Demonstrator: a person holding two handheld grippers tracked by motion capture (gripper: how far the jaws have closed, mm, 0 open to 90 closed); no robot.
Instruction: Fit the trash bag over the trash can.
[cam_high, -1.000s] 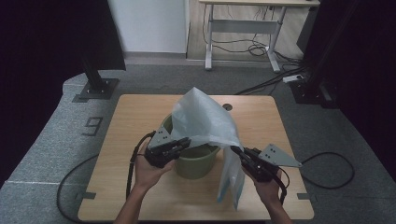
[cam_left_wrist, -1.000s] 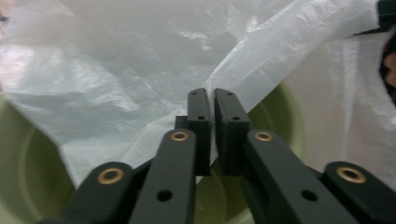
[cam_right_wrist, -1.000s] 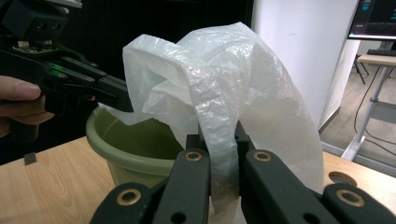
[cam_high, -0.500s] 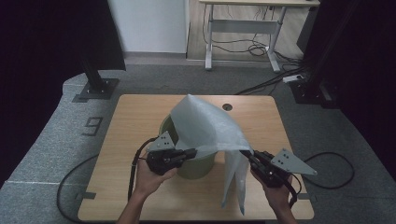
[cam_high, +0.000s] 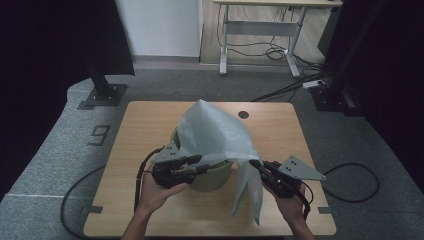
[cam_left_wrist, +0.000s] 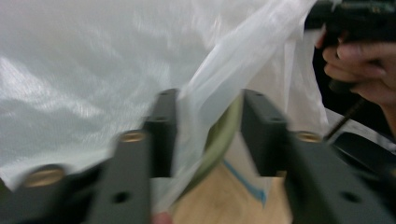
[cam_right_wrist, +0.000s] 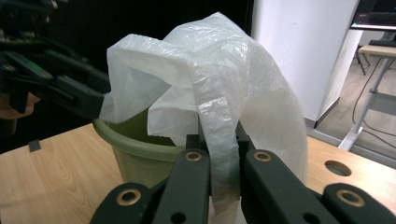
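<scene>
Bag: a thin white plastic bag (cam_high: 215, 132) billows over the green bucket (cam_high: 212, 176), which stands mid-table (cam_high: 150, 120).
Left gripper (cam_high: 197, 165): jaws spread at the bucket's near rim, with a fold of bag and the rim between them.
Right gripper (cam_high: 257, 166): jaws pinching 1 strip of the bag, just right of the bucket; loose film hangs below.

Grey carpet (cam_high: 350, 135) covers the floor around the wooden table (cam_high: 145, 120); a white wall (cam_high: 160, 25) and a metal-legged desk (cam_high: 260, 30) stand behind, cables beneath.
</scene>
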